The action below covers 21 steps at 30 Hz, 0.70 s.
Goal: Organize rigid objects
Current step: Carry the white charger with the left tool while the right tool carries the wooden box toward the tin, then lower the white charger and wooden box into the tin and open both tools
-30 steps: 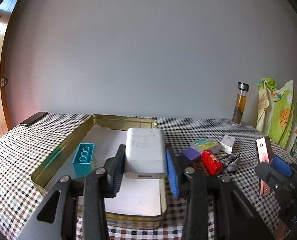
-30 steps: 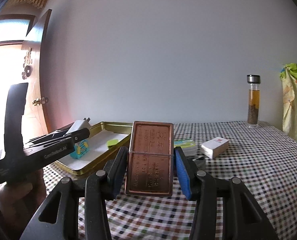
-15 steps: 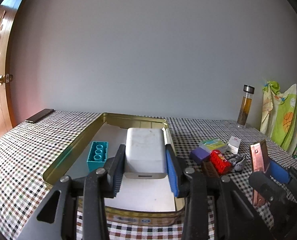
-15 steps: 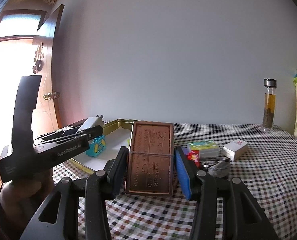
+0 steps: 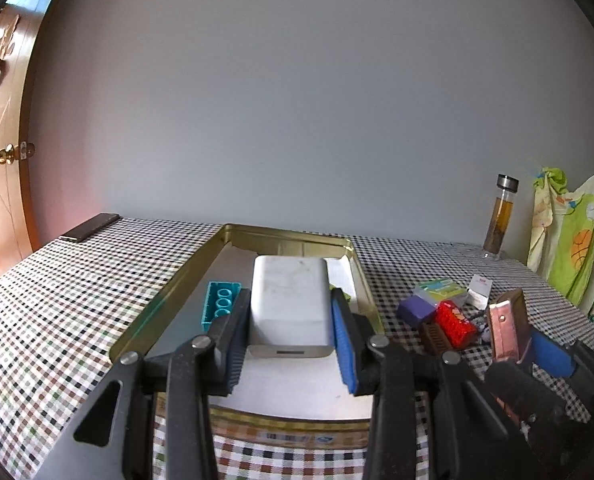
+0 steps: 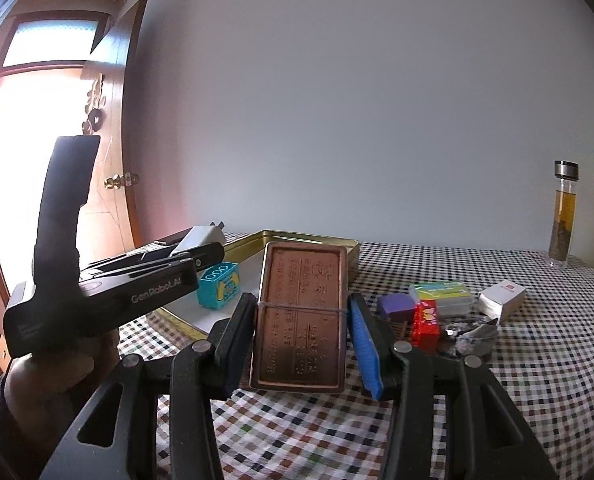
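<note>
The charger [image 5: 291, 304] was clamped flat between the left gripper's [image 5: 289, 334] pads and held over the tin's [image 5: 169, 288] paper lining, likely to be set down beside the teal block [image 5: 221, 304] at its 9 o'clock. The copper box [image 6: 300, 316] was pinched upright by the right gripper [image 6: 301, 344], with the tin at 11 o'clock, probably awaiting its turn. The loose pile [image 6: 429, 312] was left on the cloth at 2 o'clock, still unsorted.

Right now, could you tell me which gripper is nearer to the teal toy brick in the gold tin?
Left. The left gripper, holding a white charger, is over the gold tin right beside the teal brick. The right gripper, holding a copper box, is outside the tin.
</note>
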Motion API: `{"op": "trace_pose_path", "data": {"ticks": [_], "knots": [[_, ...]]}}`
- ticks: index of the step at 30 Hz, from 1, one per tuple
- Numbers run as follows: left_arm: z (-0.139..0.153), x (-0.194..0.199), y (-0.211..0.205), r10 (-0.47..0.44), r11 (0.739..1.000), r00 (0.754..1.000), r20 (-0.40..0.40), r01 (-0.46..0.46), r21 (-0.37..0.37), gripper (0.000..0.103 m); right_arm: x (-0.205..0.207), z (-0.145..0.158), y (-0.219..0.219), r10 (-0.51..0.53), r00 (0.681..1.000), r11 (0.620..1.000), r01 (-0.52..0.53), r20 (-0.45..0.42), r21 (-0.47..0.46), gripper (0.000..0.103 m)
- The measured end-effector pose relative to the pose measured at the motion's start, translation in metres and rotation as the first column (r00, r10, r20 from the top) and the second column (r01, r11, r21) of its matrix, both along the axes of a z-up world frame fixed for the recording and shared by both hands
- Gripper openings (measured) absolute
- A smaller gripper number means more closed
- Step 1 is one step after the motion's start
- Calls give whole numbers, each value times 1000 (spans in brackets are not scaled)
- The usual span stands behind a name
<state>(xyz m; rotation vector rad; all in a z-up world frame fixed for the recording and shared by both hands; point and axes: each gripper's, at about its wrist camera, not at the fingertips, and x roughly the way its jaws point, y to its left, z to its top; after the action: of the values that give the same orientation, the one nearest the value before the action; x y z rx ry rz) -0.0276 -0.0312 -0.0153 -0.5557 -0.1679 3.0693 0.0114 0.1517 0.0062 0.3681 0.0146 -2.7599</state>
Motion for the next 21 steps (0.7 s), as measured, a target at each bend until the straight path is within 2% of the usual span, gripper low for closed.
{"op": "trace_pose_path", "data": {"ticks": [21], "knots": [[-2,1,-23,50,999,999,11,-50,-4,37,-5,-1,-33,76,997,997,-77,33,24,49]]}}
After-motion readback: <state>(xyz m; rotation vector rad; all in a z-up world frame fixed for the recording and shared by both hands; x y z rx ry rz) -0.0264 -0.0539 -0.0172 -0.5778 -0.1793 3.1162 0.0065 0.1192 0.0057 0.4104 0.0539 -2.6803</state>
